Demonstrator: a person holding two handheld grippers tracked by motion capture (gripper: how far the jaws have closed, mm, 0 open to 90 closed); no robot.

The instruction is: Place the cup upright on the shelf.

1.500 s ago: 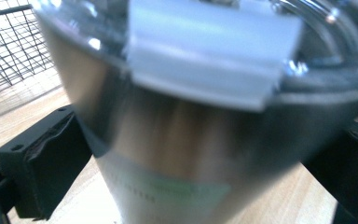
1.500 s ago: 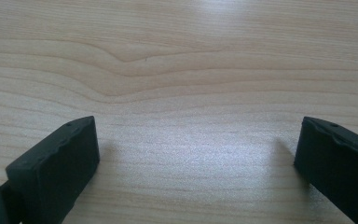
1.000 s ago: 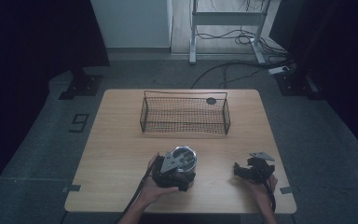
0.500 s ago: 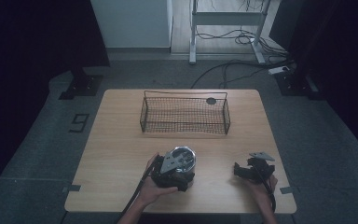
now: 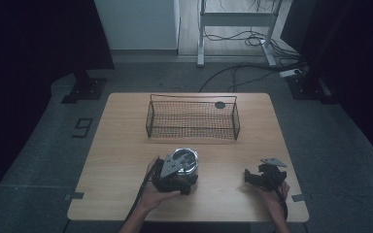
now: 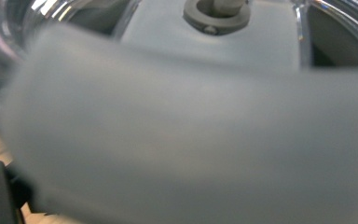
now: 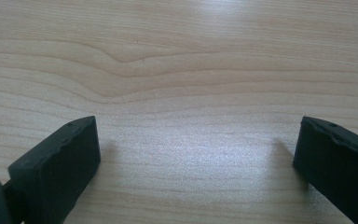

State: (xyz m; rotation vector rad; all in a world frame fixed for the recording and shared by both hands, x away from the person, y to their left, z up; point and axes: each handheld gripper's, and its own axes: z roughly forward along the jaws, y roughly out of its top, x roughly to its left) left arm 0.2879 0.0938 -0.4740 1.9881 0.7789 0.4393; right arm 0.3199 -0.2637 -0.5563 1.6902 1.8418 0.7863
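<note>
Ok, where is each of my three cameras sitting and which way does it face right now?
High view: above the person's side, looking forward and down on the table; both forearms show.
Left gripper view: rides the left gripper, pressed against a blurred shiny lid.
Right gripper view: rides the right gripper, looking along its spread jaws.
Shared: the high and right gripper views show the wooden tabletop.

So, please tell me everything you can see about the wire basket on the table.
The wire basket is a dark, rectangular, open-topped box of fine metal mesh on a wire frame. It stands upright on the far half of the wooden table, long side toward the person, and looks empty. A small dark round spot lies at its far right corner. Neither gripper touches it.
</note>
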